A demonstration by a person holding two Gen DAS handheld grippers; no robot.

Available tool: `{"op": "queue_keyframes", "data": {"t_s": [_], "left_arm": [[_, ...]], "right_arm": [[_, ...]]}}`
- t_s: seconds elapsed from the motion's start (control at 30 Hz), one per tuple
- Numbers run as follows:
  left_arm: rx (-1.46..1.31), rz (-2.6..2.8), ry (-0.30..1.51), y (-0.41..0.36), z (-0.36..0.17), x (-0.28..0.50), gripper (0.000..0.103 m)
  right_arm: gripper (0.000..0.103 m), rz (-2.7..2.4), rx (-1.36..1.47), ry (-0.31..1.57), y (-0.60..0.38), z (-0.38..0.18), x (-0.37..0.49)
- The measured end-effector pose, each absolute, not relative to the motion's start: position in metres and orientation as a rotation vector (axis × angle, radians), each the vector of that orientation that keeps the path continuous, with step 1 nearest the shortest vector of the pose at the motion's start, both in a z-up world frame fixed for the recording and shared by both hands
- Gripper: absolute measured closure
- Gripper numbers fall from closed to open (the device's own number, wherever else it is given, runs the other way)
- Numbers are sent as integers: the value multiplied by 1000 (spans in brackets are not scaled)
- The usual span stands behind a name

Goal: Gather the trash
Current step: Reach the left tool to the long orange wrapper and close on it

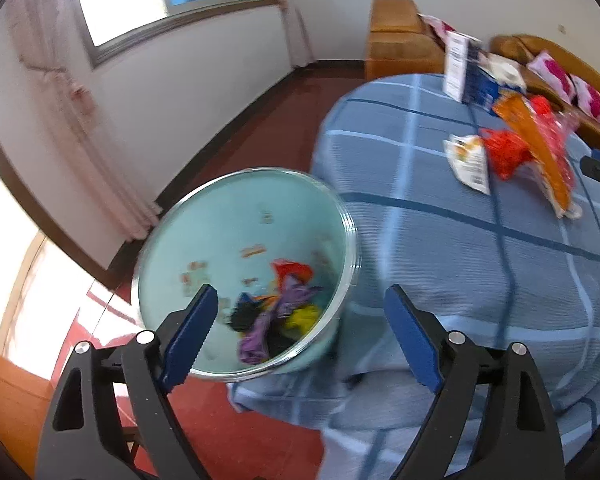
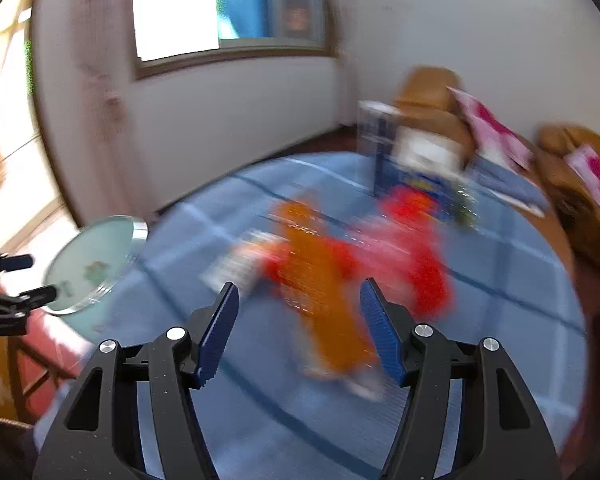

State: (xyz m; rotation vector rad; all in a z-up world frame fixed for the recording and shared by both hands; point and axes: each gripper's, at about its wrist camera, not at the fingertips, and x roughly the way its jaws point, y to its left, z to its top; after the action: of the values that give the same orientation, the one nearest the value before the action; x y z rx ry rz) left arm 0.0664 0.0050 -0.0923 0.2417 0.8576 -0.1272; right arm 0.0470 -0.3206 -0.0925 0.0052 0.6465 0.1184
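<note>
Blue-padded jaws of the right gripper (image 2: 298, 330) stand apart with nothing between them, aimed down at the orange wrapper (image 2: 320, 292) lying at 12 o'clock just beyond the tips on the blue checked tablecloth (image 2: 520, 320). Motion blur smears that view, so the wrapper's edges are hard to read. Red crumpled plastic (image 2: 420, 248) lies touching it at 2 o'clock, and a white packet (image 1: 470, 162) lies just beside both in the left wrist view. All of it looks light, thin and crinkly, likely slippery film; pinching a raised fold or bunched edge should hold better than a flat face. The left gripper (image 1: 302, 324) hangs empty with its jaws wide, tilted down over the pale green bin (image 1: 244, 240), which stands against the table's edge and already holds coloured scraps.
</note>
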Motion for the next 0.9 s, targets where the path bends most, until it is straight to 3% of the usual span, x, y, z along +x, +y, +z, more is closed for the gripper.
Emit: {"op": "queue_keyframes", "data": {"t_s": [0.23,0.3,0.53,0.9], "left_arm": [[235,-153,819,-36,-81,83,15],[236,-156,804,-45,-77,85,12],[218,-188,796,-75,-73,85,11],[240,-292,805,-177,-82,79,6]], "right_arm": [[40,-39,142,683,-402,-117,36],[34,-62,153,675,-412,-118,39],[34,-104,184,712,-432,-122,49],[33,-230,232,665,-483,-124,-17]]}}
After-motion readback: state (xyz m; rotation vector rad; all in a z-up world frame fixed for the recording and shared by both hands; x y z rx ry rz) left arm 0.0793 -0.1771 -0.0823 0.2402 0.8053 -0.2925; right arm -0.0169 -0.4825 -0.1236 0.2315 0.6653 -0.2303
